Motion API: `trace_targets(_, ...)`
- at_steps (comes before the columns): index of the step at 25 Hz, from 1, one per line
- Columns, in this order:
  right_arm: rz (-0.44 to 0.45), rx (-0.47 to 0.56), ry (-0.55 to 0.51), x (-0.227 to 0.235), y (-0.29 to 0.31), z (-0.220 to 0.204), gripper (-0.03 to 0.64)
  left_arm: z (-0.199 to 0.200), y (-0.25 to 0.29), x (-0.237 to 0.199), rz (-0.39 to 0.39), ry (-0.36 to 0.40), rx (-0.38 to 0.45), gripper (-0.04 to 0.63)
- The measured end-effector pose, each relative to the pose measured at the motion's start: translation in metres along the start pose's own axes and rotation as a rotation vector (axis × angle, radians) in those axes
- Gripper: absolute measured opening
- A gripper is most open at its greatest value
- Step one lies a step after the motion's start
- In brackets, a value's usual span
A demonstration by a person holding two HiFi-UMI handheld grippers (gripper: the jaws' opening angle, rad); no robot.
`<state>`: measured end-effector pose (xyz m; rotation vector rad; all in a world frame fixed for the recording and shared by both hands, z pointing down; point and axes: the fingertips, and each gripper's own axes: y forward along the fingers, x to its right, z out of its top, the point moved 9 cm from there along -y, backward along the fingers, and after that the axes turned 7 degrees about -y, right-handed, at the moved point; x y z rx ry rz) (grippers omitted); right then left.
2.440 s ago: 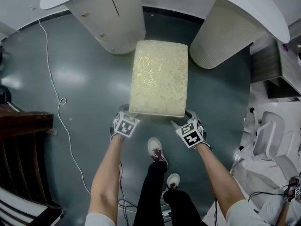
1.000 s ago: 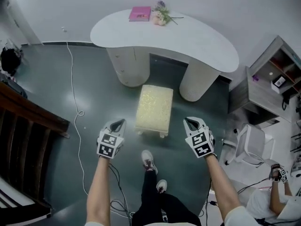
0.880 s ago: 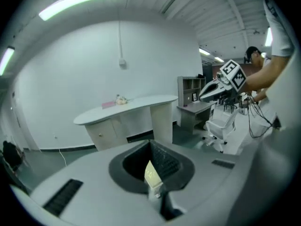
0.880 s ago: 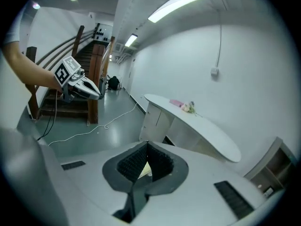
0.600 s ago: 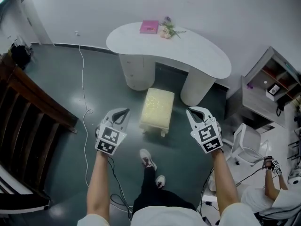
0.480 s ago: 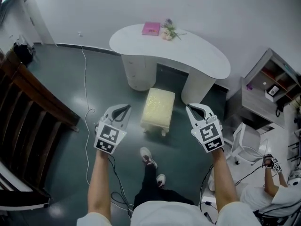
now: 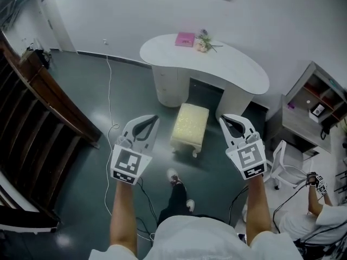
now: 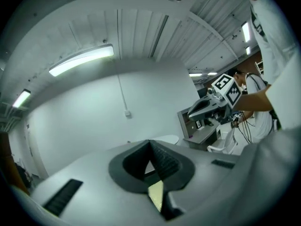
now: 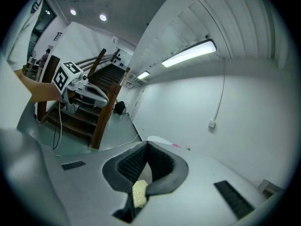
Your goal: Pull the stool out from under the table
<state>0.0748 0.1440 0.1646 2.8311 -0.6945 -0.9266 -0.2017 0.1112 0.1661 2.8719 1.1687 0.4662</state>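
Stool (image 7: 190, 128): out from under desk (image 7: 238, 72), standing free; L claw (image 7: 153, 118), R claw (image 7: 224, 118) closed, empty; task appears done.

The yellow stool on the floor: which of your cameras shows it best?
The head view: the whole stool shows from above, standing on the floor by the table. Each gripper view catches only a small yellow sliver of it past its own jaws.

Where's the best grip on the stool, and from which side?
Probably the near short edge of the stool, approached from the person's side: left tool on its left corner, right tool on its right. The stool stands lengthwise toward the table, near end free. Both tools are shut; open first.
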Motion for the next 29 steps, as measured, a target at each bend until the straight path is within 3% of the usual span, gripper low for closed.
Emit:
trace_targets(10, -0.025, 0.03, -0.04, -0.005, -0.021, 0.026, 0.014, 0.028, -0.024, 0.01, 0.025, 0.039, 0.008, 0.018)
trace_targets(17, -0.027, 0.005, -0.059, -0.004, -0.024, 0.022, 0.014, 0.03, -0.019, 0.014, 0.01, 0.091, 0.0, 0.017)
trace_targets(29, -0.033, -0.026, -0.032, 0.002, -0.012, 0.016, 0.015, 0.027, -0.007, 0.004, 0.01, 0.098, 0.005, 0.018)
